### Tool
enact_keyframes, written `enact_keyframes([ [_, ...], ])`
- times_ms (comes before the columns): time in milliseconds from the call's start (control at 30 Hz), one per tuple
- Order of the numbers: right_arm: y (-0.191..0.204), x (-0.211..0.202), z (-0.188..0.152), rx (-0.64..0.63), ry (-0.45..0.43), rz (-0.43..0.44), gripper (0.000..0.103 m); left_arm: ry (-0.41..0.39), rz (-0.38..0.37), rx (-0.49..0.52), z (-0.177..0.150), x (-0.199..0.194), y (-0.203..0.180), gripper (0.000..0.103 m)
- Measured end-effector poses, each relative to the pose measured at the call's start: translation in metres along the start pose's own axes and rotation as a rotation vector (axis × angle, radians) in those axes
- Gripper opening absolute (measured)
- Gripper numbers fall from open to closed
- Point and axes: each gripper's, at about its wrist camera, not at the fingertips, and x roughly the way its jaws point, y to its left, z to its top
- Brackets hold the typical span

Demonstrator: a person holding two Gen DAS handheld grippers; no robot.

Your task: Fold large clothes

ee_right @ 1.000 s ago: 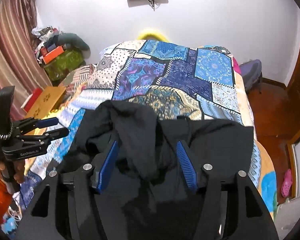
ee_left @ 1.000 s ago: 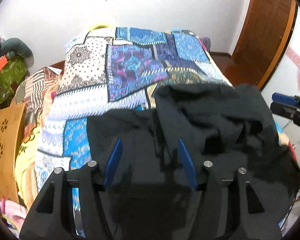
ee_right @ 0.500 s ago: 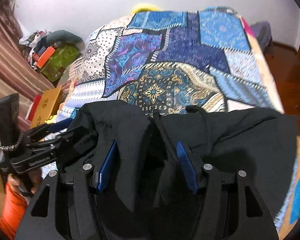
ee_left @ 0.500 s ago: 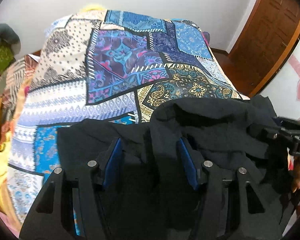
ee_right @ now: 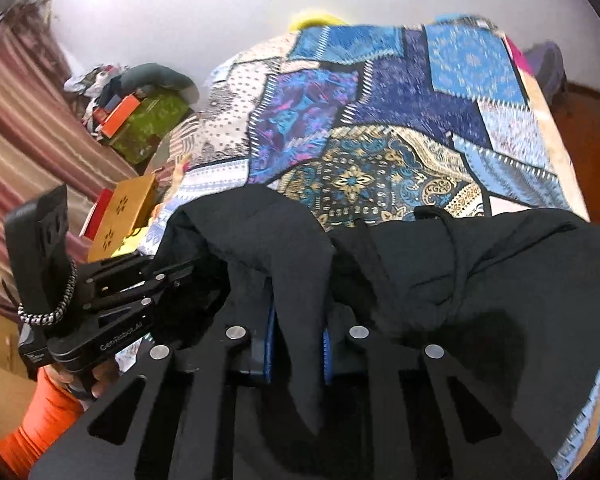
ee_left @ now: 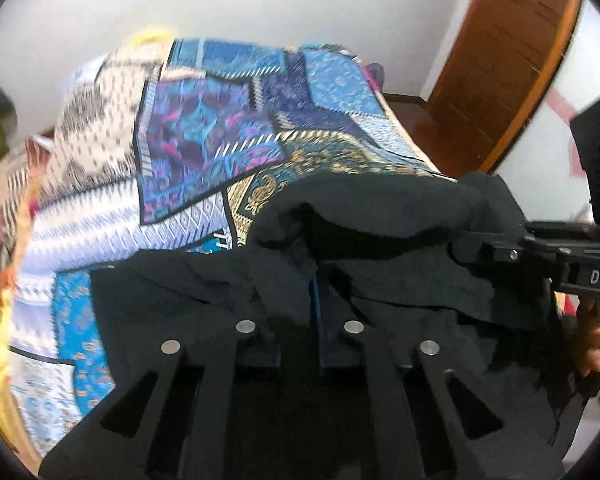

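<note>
A large black garment (ee_left: 380, 208) lies bunched at the near end of a bed with a patchwork quilt (ee_left: 204, 128). My left gripper (ee_left: 315, 300) is closing, its blue pads nearly together with a ridge of the black cloth pinched between them. My right gripper (ee_right: 298, 332) is closing too, and a fold of the black garment (ee_right: 500, 280) is squeezed between its blue pads. A black drawstring (ee_right: 452, 248) lies across the cloth. The other gripper shows in each wrist view, the left gripper (ee_right: 168, 280) and the right gripper (ee_left: 480, 248), each buried in the garment's edge.
The quilt (ee_right: 380, 120) stretches away to a white wall. A brown wooden door (ee_left: 512, 60) stands to the right. Left of the bed are a wooden box (ee_right: 128, 208), piled boxes (ee_right: 140, 120) and a striped curtain (ee_right: 20, 140). An orange sleeve (ee_right: 40, 420) holds the left gripper.
Both grippers have sunk forward into the black garment, and their jaws have gone from wide apart to pinched on folds of the cloth.
</note>
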Motion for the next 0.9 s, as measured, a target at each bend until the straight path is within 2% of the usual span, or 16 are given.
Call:
enact_keyframes([
  [200, 0.018, -0.031, -0.022, -0.037, -0.017, 0.01, 0.013, -0.002, -0.027, 0.026, -0.024, -0.046, -0.01, 0.011],
  [400, 0.036, -0.053, -0.055, -0.064, -0.017, -0.007, 0.015, 0.019, 0.003, 0.015, -0.058, -0.077, -0.015, 0.012],
  [533, 0.046, -0.063, -0.073, -0.1, -0.016, -0.04, 0.015, 0.027, 0.045, 0.001, -0.082, -0.098, -0.014, 0.02],
  [667, 0.054, -0.073, -0.088, -0.132, 0.001, -0.067, 0.015, -0.004, 0.105, -0.01, -0.1, -0.125, -0.008, 0.043],
  [767, 0.057, -0.085, -0.092, -0.142, -0.002, -0.072, 0.016, -0.035, 0.158, -0.007, -0.101, -0.145, -0.005, 0.044],
  [900, 0.065, -0.104, -0.087, -0.155, -0.054, -0.084, 0.016, -0.09, 0.172, -0.015, -0.095, -0.166, -0.002, 0.051],
])
